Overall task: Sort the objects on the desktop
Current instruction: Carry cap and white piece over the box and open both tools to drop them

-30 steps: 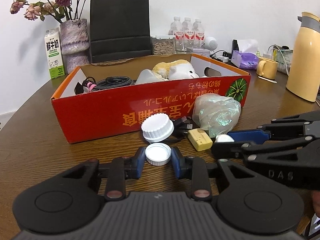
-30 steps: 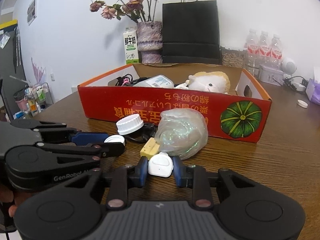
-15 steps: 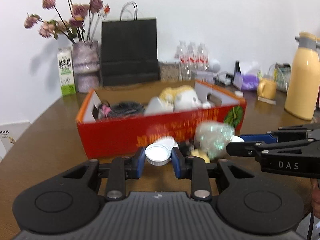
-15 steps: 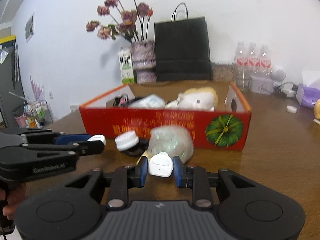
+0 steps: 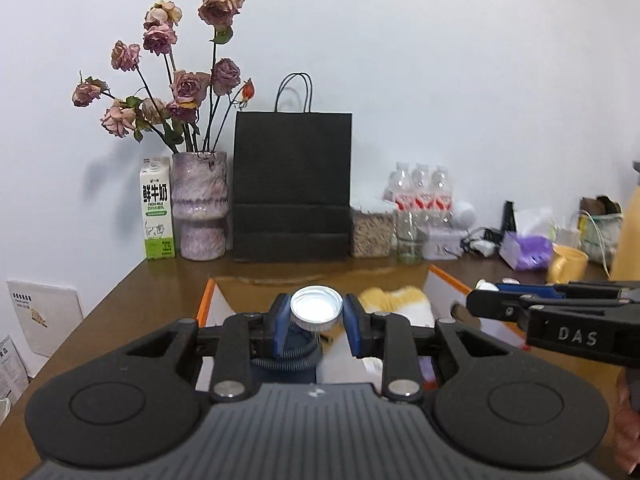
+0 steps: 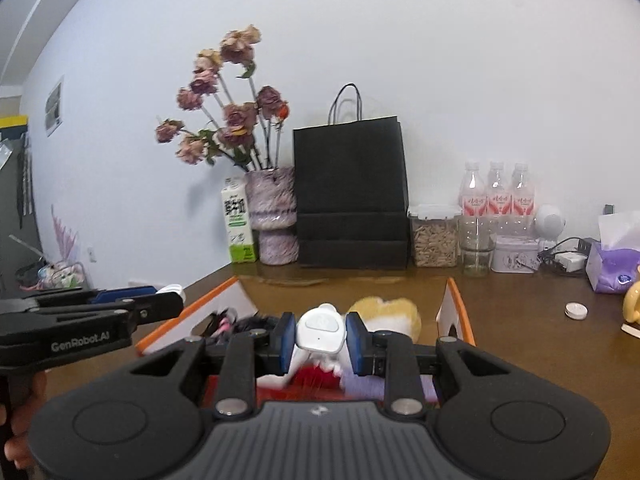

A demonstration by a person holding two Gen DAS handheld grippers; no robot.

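Now both tongs are up off the bench, over the box (image 5: 448,286): left tongs (image 5: 316,322) clamp the white lid (image 5: 317,307), right tongs (image 6: 321,338) clamp the white case (image 6: 320,330). Drops come next, probably.

Soft, even indoor light, faint shadows on the wall (image 5: 440,60), fisheye bending at edges, slight motion blur.
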